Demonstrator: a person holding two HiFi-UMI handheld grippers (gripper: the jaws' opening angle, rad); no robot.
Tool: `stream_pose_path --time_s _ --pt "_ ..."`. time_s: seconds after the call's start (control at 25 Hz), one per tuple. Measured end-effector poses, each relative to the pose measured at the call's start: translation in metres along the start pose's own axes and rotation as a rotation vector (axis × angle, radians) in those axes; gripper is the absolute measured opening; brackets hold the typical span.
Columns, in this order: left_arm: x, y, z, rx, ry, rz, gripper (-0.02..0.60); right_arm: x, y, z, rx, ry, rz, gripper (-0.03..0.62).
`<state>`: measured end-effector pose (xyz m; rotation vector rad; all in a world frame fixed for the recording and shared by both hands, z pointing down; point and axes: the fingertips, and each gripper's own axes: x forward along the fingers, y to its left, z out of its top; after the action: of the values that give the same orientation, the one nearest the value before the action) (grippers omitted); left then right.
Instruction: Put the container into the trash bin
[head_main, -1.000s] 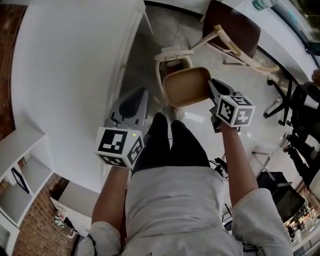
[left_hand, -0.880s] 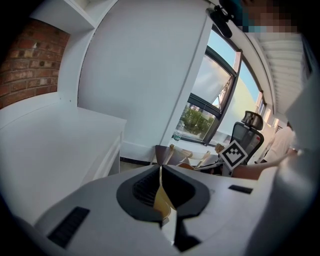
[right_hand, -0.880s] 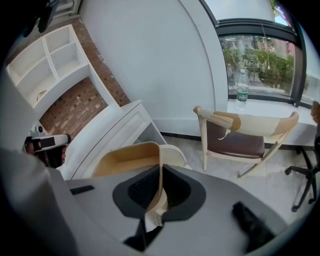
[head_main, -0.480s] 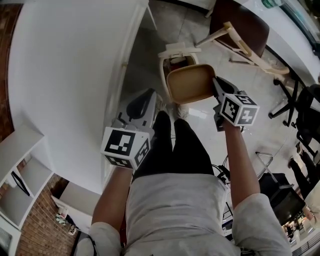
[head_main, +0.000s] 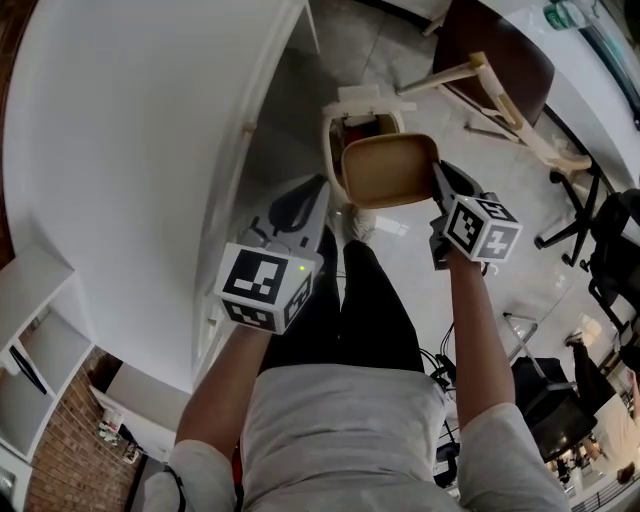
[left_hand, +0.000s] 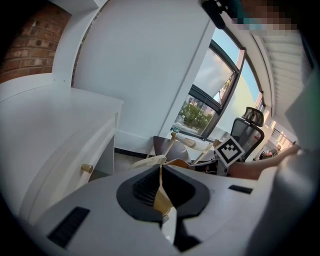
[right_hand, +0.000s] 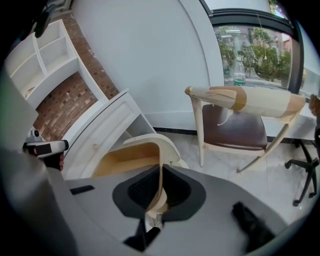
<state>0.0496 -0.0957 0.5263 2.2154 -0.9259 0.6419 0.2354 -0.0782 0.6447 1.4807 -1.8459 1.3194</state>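
The container (head_main: 388, 170) is a shallow tan tub, held tilted in the air just in front of and partly over the cream trash bin (head_main: 358, 122), whose lid stands open. My right gripper (head_main: 437, 176) is shut on the tub's right wall; in the right gripper view that thin wall (right_hand: 127, 159) runs down into the closed jaws (right_hand: 160, 194), with the bin (right_hand: 167, 144) right behind it. My left gripper (head_main: 318, 192) hangs to the left of the tub, apart from it, with jaws shut (left_hand: 161, 192) and nothing visible in them.
A white cabinet (head_main: 130, 150) with a knobbed drawer (left_hand: 86, 168) fills the left side, close to the bin. A wooden chair with a brown seat (head_main: 490, 60) stands beyond the bin to the right. An office chair (head_main: 600, 230) is at the far right.
My right gripper has carried the container a little farther forward, closer over the bin's opening. The left gripper has drifted forward and to the right with it.
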Motion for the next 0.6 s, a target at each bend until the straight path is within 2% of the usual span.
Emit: stream_pose_path --time_s 0.6 --pt "0.031 0.013 -0.041 -0.014 0.059 -0.017 0.026 0.051 -0.018 -0.028 0.027 0.02 -0.013 0.037"
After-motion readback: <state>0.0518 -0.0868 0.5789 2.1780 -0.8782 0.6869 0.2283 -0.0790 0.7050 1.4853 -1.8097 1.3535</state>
